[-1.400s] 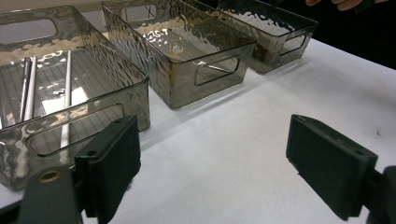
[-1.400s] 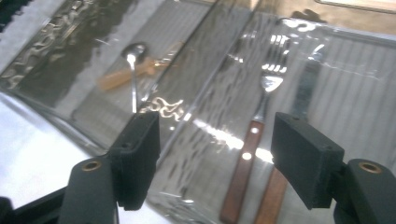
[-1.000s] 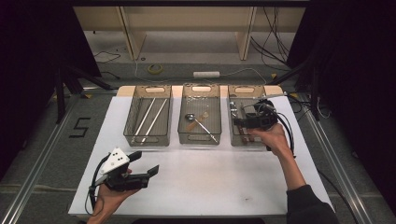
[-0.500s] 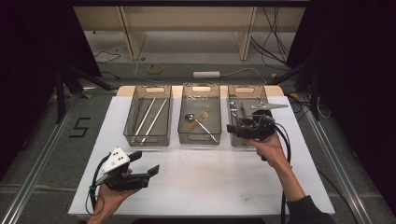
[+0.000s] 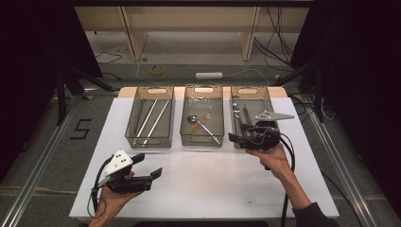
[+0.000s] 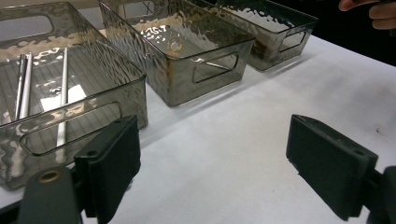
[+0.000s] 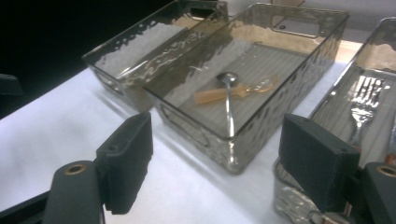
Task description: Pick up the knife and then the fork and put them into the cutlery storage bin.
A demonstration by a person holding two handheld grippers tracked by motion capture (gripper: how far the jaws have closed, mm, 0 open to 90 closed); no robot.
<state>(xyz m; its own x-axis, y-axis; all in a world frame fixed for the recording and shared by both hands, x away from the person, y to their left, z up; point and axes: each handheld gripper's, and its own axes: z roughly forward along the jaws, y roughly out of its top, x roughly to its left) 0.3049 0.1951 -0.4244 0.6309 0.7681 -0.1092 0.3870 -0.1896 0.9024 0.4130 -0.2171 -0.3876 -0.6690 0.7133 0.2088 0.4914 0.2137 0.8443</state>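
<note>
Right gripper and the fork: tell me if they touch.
Apart. The right gripper view shows the right gripper open and empty, with the fork lying in its bin beyond the jaws.

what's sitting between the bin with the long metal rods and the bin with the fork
In the high view, the middle bin stands between the rods' bin and the fork's bin, holding a metal spoon and an amber spoon.

A black 5 (image 5: 81,128) marks the grey floor (left of the table).

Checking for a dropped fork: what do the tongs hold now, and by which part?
Nothing. Left tongs and right tongs both stand open with nothing between them.
</note>
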